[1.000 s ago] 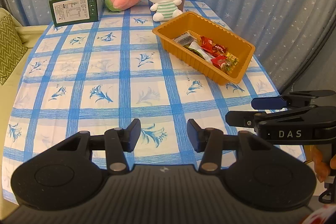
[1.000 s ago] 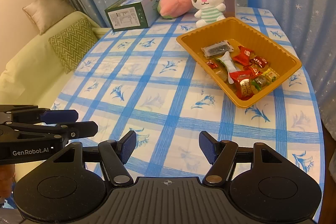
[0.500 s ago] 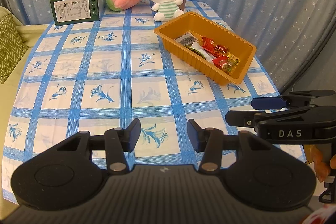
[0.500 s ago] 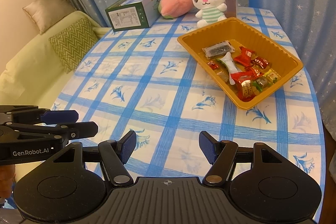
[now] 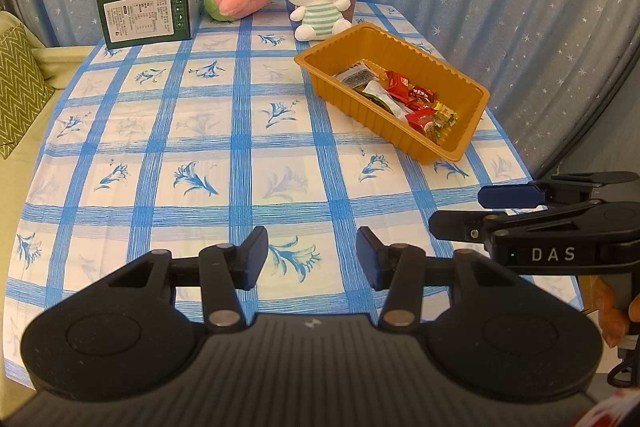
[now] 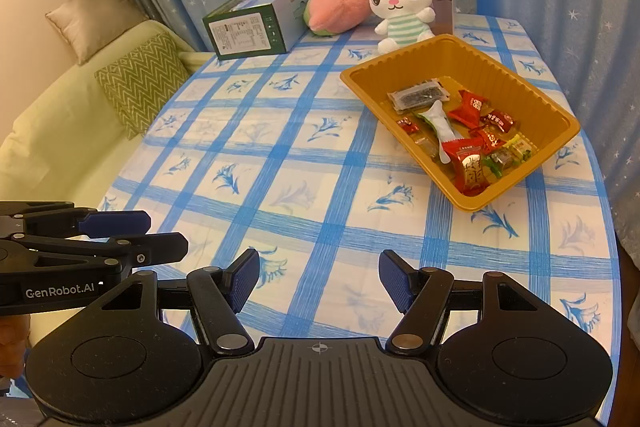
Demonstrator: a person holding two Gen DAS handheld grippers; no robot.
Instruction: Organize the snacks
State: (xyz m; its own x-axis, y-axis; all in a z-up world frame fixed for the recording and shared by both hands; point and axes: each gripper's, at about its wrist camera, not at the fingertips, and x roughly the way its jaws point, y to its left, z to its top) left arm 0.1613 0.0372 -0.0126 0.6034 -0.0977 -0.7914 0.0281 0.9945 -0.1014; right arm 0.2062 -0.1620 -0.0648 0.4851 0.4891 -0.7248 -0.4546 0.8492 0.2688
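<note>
Both jaws are held released and empty at the near edge; the orange snack tray (image 6: pixel 558 115), long axis running near-right to far-left, is nearer the right gripper (image 6: pixel 319 279) than the left gripper (image 5: pixel 312 259).

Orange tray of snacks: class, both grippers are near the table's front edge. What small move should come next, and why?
Probably bring the right gripper forward toward the orange tray. Its jaws stand open and empty, as do the left gripper's, and both hang far short of the tray. The snacks lie jumbled together inside it, on the right side of the table, so the right gripper looks better placed.
</note>
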